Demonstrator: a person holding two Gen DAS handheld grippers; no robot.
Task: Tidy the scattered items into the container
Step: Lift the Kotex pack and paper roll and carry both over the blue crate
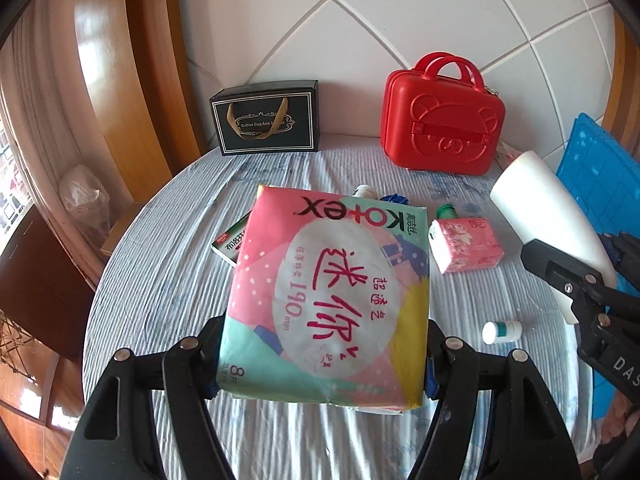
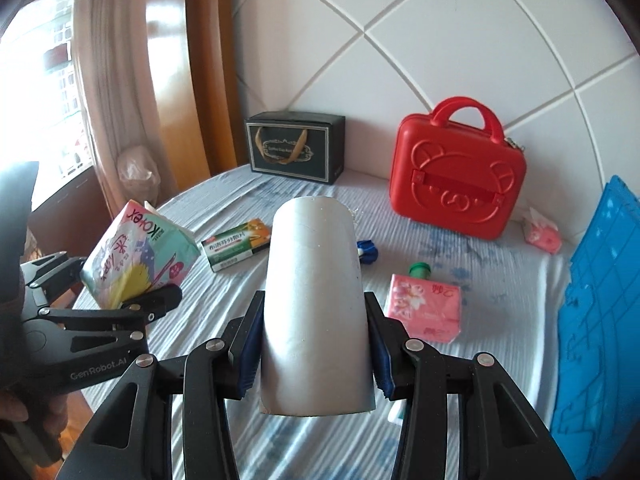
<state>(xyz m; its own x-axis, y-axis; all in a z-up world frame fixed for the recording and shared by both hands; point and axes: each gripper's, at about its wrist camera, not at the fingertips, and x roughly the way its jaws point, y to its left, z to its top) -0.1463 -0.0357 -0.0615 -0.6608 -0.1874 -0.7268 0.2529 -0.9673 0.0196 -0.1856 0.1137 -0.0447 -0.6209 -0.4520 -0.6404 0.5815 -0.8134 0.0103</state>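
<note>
The pad packet [image 1: 326, 300] reads "Kotex" and "190mm", the black box [image 1: 266, 122] "Coffee Cup And Saucer".

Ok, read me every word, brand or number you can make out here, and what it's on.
"Kotex", "190mm", "8": Kotex pad pack, held in left gripper.
"Coffee Cup And S…": black gift box.
"GenRobot.AI": left gripper body.
"DAS": right gripper.
Medicine box, pink tissue pack: Chinese print, unreadable.

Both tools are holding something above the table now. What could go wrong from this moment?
1. The left tool pinches only the bottom edge of the soft Kotex pack, so it may sag or slip out.
2. The right tool grips a smooth white tube; it could slide.
3. Both loads are close and may collide near the blue crate.
</note>
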